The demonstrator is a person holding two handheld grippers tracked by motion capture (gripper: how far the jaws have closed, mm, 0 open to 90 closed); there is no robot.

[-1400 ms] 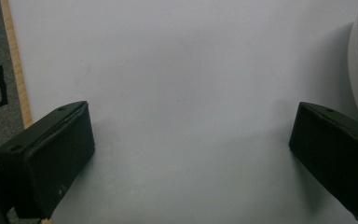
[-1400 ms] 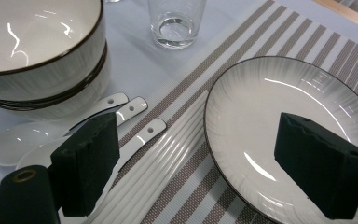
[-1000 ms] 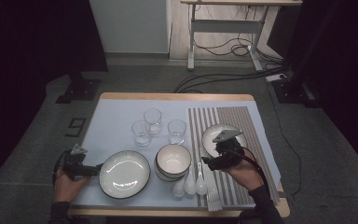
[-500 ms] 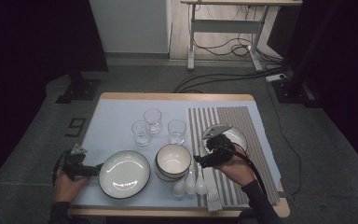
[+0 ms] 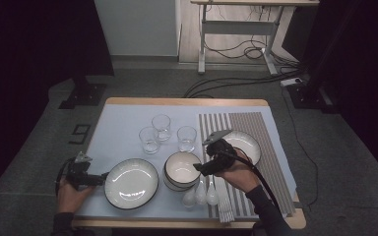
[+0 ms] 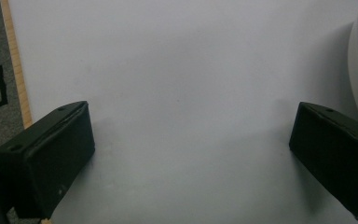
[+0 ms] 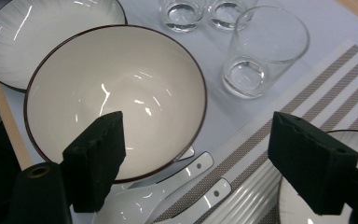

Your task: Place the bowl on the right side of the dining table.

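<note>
The right tool, released and empty, has been carried from the plate toward the bowl at nine o'clock; a rim grasp seems intended. The left tool rests released.

Three clear glasses in a cluster behind the bowls, two white spoons near the front edge, striped placemat, wooden table, grey carpet floor, cables behind.

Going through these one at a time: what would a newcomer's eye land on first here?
Probably the white bowl at the table's near middle, with the right gripper hovering just above it, fingers spread wide and empty. Next, the three clear glasses clustered behind the bowl, and the dark-rimmed plate to its left, where the left gripper sits open beside the rim.
</note>
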